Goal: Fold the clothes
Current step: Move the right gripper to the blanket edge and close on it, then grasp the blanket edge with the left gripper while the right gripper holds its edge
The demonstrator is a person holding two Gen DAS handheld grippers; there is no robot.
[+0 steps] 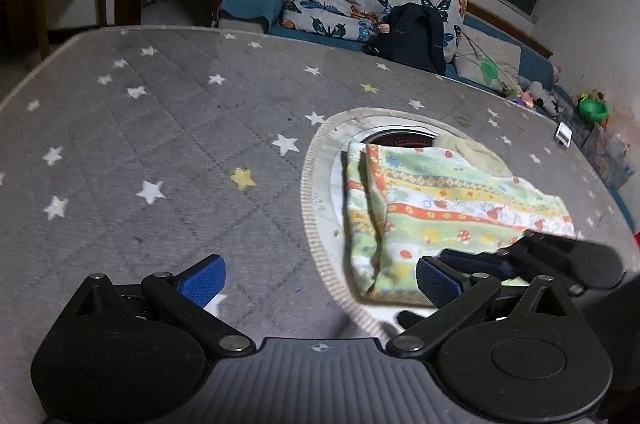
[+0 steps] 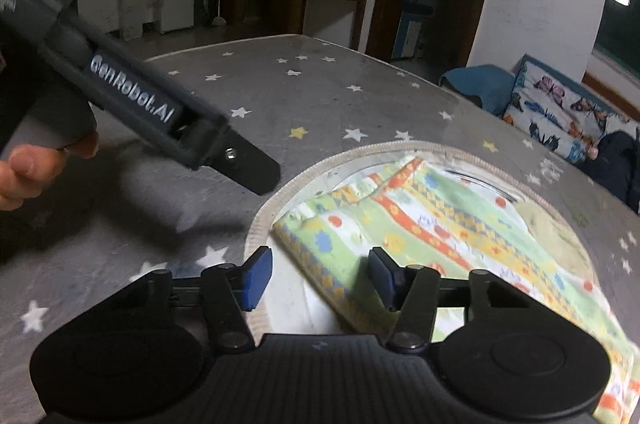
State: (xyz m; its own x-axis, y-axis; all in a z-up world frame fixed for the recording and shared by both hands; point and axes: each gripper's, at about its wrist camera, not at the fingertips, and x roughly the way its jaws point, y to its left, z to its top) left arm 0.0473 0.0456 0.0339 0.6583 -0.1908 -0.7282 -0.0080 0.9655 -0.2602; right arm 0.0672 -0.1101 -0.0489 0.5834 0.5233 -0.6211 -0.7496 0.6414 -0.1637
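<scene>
Left tool wide open, gripping nothing, held low over the grey star-print worktop, its right pad at the near edge of the cloth. Right tool also open and unladen, pads straddling the cloth's near corner without clamping it. Cloth folded, lying flat on a round white mat, sofa beyond.

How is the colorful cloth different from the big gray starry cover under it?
The colorful cloth has bright green, orange and yellow stripes with little pictures; the gray cover is plain gray with white and yellow stars. The cloth is small and folded over, with rumpled edges; the cover is much larger and spread flat. Both are soft fabric.
</scene>
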